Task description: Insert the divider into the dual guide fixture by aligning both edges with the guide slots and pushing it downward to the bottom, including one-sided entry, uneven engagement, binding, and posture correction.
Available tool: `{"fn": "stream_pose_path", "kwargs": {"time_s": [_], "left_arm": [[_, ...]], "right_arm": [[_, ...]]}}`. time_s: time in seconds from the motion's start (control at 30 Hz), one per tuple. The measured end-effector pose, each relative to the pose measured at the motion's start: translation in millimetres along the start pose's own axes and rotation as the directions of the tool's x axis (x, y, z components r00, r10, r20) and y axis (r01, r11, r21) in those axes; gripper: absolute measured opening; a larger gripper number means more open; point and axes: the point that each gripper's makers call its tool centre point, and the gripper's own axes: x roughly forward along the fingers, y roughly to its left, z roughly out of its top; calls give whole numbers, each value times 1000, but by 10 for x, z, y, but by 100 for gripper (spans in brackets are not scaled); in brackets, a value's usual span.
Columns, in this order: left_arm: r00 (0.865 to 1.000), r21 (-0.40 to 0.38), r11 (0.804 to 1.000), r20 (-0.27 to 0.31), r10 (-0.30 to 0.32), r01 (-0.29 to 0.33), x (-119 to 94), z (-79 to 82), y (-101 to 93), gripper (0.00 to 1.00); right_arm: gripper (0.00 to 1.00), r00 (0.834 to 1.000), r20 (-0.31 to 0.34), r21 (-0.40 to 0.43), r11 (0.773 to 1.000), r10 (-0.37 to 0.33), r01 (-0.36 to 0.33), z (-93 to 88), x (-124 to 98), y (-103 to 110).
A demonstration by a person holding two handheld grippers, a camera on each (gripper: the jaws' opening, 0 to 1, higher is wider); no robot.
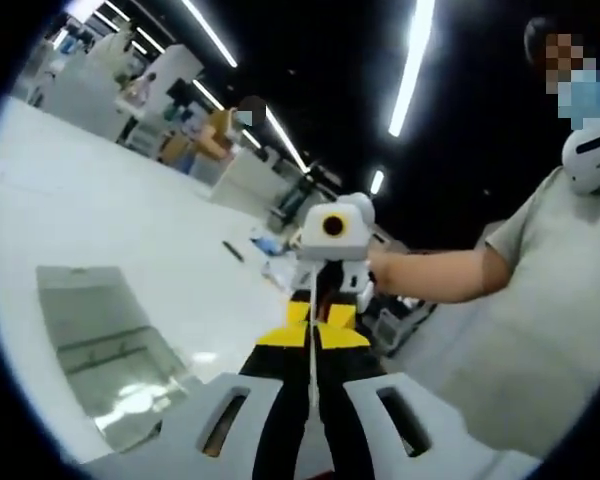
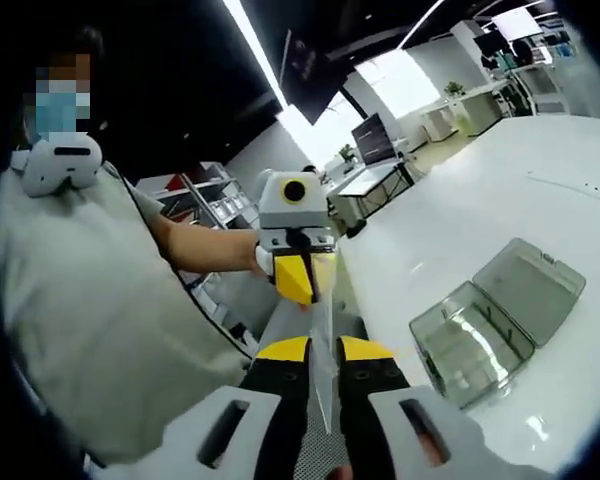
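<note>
With both grippers' jaws clenched on opposite edges of the divider (image 2: 323, 345) above the fixture (image 2: 495, 315), alignment is pending; next, lower both edges into the slots.

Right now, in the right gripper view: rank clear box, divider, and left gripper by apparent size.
1. clear box, open on the table
2. divider, seen edge-on, so its real size is unsure
3. left gripper, far end of divider; distance shrinks it

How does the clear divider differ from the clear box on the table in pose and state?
The divider is a thin flat sheet, held in the air; the clear box lies on the white table. Both grippers' jaws clamp the divider's ends; nothing touches the box, whose lid is open. Both are transparent.
</note>
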Motion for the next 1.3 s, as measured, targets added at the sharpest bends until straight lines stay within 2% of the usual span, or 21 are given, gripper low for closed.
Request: {"fn": "stream_pose_path", "kwargs": {"time_s": [0.3, 0.5, 1.3], "left_arm": [[1000, -1, 1000, 3, -5, 5, -4, -4, -10, 0], [1000, -8, 1000, 11, -6, 6, -14, -3, -17, 0], [999, -26, 999, 21, -25, 25, -9, 7, -40, 0]], "right_arm": [[6, 1000, 18, 36, 999, 6, -7, -30, 24, 1], [6, 998, 63, 75, 997, 23, -27, -9, 28, 26], [1, 993, 94, 125, 989, 66, -78, 12, 23, 87]]}}
